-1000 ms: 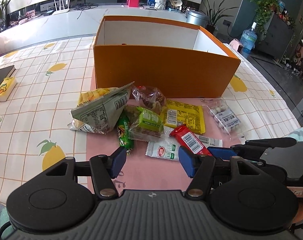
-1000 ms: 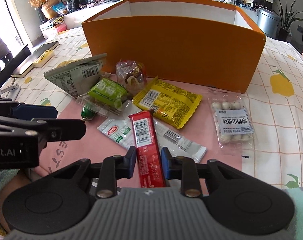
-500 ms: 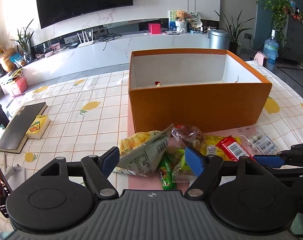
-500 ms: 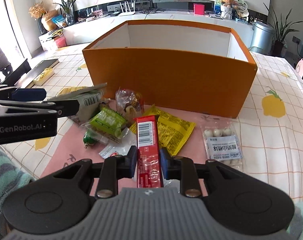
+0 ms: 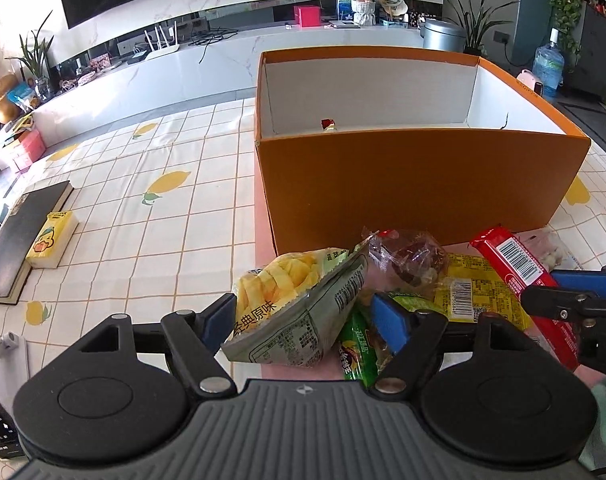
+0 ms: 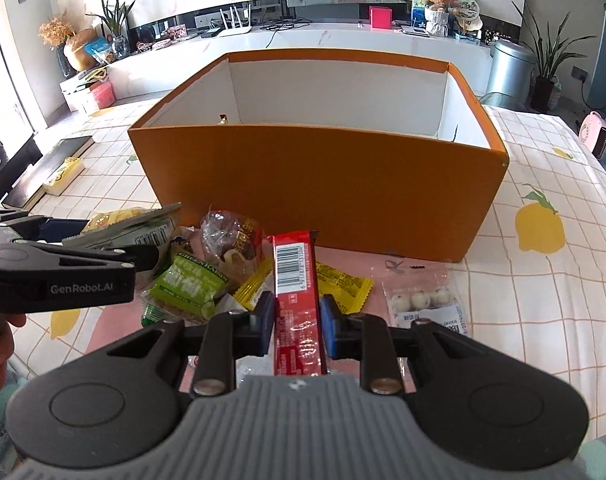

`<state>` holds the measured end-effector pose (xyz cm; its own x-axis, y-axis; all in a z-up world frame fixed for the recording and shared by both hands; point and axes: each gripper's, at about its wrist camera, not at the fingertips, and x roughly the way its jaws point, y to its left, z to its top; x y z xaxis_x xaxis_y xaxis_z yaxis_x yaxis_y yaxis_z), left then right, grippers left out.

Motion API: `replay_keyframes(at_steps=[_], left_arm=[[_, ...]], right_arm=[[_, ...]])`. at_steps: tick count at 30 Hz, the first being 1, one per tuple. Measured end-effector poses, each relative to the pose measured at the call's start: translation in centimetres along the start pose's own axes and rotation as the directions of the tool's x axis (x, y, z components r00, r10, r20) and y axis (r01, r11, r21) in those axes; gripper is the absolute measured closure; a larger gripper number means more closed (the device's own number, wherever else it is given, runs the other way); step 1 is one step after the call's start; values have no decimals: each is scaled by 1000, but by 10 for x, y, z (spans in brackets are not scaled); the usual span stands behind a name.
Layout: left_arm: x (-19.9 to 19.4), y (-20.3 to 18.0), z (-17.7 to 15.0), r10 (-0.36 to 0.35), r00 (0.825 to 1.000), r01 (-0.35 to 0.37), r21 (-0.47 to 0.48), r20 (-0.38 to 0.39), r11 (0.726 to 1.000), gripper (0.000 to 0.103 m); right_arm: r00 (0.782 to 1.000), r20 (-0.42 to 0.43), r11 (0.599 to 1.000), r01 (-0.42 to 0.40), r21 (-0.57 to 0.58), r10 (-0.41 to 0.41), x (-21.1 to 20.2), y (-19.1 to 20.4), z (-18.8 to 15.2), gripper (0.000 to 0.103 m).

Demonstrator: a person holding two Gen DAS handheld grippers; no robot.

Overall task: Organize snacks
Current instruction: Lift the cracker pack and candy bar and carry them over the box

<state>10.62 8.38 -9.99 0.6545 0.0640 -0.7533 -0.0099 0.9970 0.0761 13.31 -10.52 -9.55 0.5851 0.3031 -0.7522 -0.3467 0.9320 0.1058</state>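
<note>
The right gripper (image 6: 295,326) pinched the red bar (image 6: 295,292) between its blue pads, the bar pointing toward the orange box (image 6: 323,184) and raised above the snack pile in front of that box. In the left wrist view the same bar (image 5: 519,276) showed at the right, just before the box's front wall (image 5: 415,184).

The left gripper (image 5: 303,322) stood spread wide, its pads on either side of the chip bag (image 5: 299,312); whether they touched it could not be told. The bag lay at the near left of the box's front corner.

Beside the bag, still before the box, lay a clear wrapped snack (image 6: 233,240), a green pack (image 6: 189,286), a yellow pack (image 6: 343,284) and, to the right, a packet of white balls (image 6: 425,306). Inside the box, a small red item (image 5: 329,125) sat near the back wall.

Well left of the box, a black book (image 5: 19,232) lay on the lemon-print cloth (image 5: 151,208) with a yellow pack of tissues (image 5: 51,240) touching it.
</note>
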Motion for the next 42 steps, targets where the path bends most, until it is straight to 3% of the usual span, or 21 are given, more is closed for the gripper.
replay_keyframes(at_steps=[6,15,31,42], left_arm=[[7,3,-1,-10,1000,10,-7,-7,1000,39],[2,9,-1,-25,1000,25,-44,6,999,56],[-64,9,7,-27,994,34,-71,106,997,58],[-106,7,40,-76,971,93,-63,225,994,58]], right_arm=[[1000,-18,1000,4,-11,-5,8,2,2,81],[1000,-30,1000,2,-8,-2,9,3,2,81],[996,83,999,-20,-30,23,-52,2,11,81],[982,180,996,-44,-79,57,-91,2,44,82]])
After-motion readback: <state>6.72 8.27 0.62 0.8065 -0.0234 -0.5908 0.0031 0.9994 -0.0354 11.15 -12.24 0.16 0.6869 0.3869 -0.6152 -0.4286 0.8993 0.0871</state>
